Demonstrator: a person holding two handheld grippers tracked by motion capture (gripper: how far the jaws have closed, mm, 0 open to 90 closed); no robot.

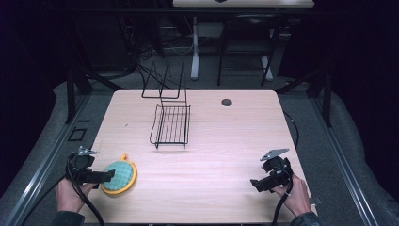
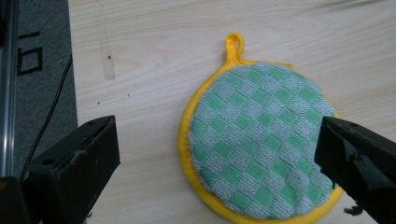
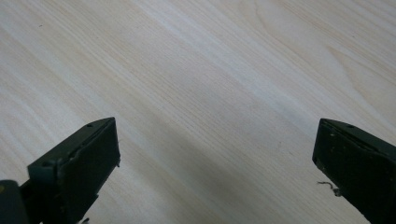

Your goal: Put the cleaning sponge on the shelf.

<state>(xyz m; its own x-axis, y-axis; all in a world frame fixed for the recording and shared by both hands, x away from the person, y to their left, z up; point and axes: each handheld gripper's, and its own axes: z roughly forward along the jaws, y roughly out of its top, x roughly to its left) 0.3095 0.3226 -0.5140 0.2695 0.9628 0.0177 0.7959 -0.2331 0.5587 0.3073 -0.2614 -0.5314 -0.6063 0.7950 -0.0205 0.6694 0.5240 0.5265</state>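
Yellow-rimmed pot holder (image 2: 261,144) lies flat between my spread left tongs (image 2: 217,161), not yet gripped.

Woven green-and-white checks cover its round, padded face; a soft yellow binding runs round the edge and ends in a small loop (image 2: 234,43) pointing away from my tongs. I judge this the reach before the pick: next I must lower the jaws so one slides under the rim at my right jaw, then close on that thin, floppy edge. My right tongs (image 1: 265,181) are released too, jaws wide over bare pale wood grain of the table (image 3: 210,84). Ahead of both tongs stands a black wire rack (image 1: 170,125), well apart.
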